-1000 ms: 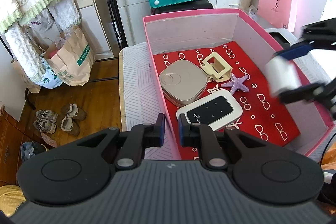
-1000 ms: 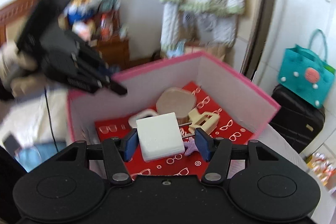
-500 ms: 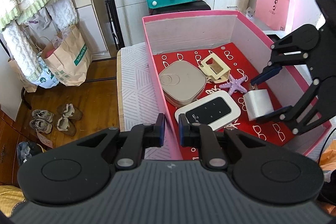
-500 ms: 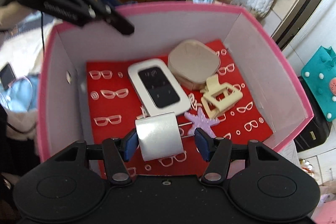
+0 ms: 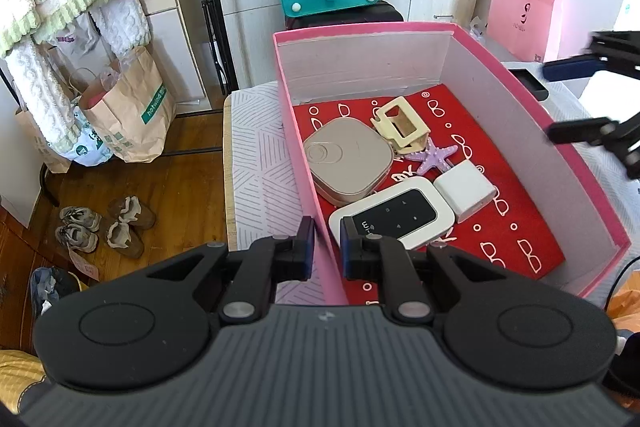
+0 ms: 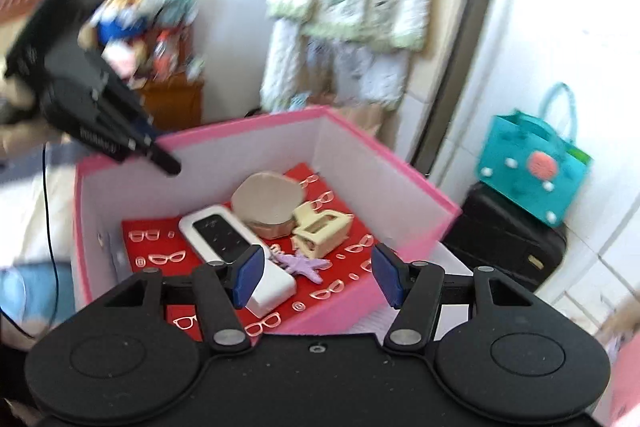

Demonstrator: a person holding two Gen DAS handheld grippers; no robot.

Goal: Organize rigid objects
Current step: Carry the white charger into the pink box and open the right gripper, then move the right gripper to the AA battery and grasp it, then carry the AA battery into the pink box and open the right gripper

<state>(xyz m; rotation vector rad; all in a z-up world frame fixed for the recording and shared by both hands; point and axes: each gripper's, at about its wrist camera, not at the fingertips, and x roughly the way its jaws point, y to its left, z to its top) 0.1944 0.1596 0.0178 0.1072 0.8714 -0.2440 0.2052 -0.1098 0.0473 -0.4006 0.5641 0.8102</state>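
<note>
left gripper [image 5: 326, 253] pinches pink box [image 5: 596, 187] wall — right gripper [image 6: 316, 277] wide, empty, above starfish [image 6: 302, 264].

Box [image 5: 472, 75] open above, bare red floor [image 5: 532, 227] right, items clustered left

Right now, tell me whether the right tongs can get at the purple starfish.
Probably yes: the right tongs are open and empty above the box, and the starfish lies uncovered just ahead, though the white cube sits close beside it.
</note>
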